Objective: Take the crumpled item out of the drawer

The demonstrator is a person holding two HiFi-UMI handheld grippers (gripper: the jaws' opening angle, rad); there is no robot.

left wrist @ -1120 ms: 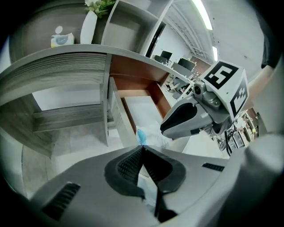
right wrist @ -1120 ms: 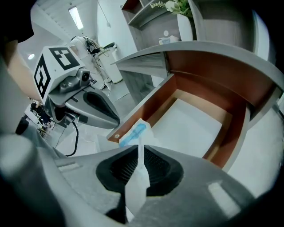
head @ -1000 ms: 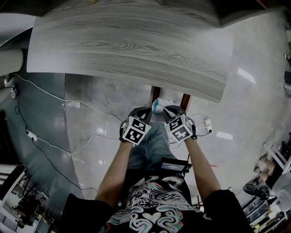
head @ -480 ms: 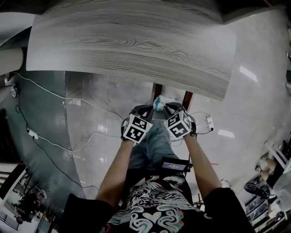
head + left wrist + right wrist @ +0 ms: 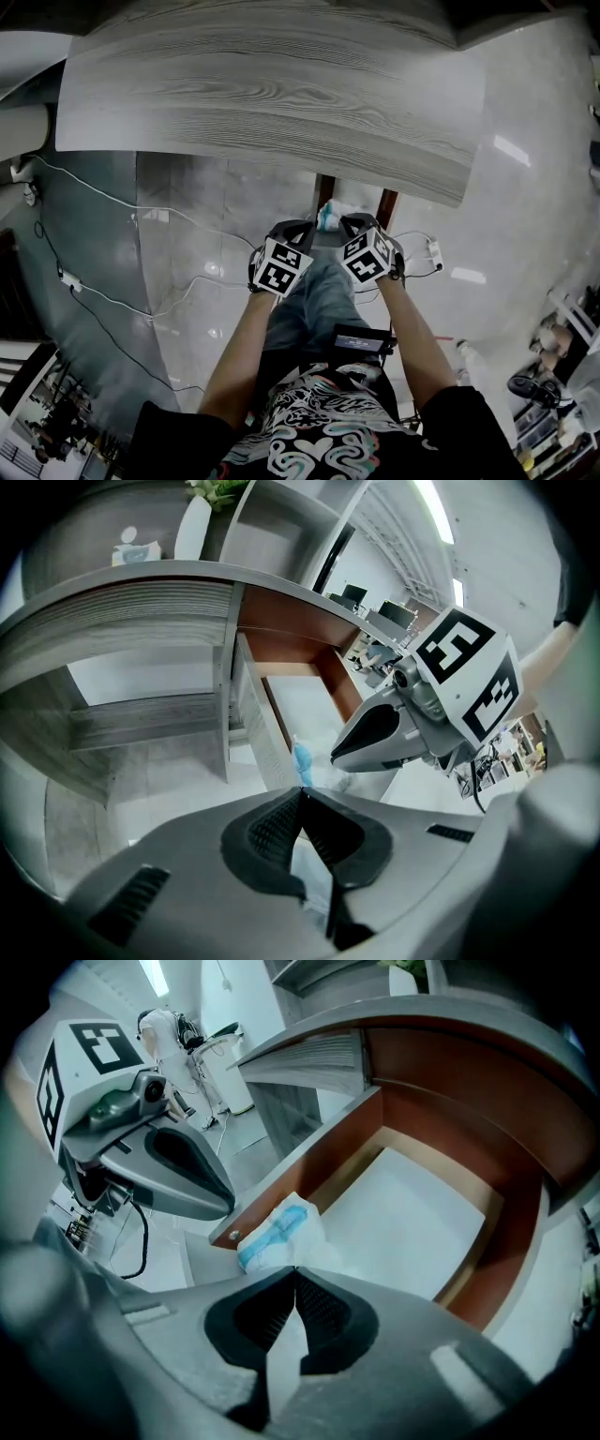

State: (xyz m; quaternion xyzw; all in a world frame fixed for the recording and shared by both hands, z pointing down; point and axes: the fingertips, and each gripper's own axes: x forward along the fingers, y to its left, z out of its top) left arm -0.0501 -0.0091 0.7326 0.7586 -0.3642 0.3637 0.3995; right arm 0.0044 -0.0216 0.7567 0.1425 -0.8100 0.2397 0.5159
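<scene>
The crumpled item, a white wad with pale blue print, sits left of centre in the frame, over the front corner of the open drawer (red-brown walls, pale bottom), its white end caught at the tips of the right gripper.

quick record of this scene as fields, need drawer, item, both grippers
drawer: open under the grey wood desktop
crumpled item: white with blue print, at the drawer's front rim, between the two grippers
left gripper: tongs shut on the crumpled item
right gripper: tongs shut on the crumpled item
task status: item gripped, not yet clear of the drawer
</scene>
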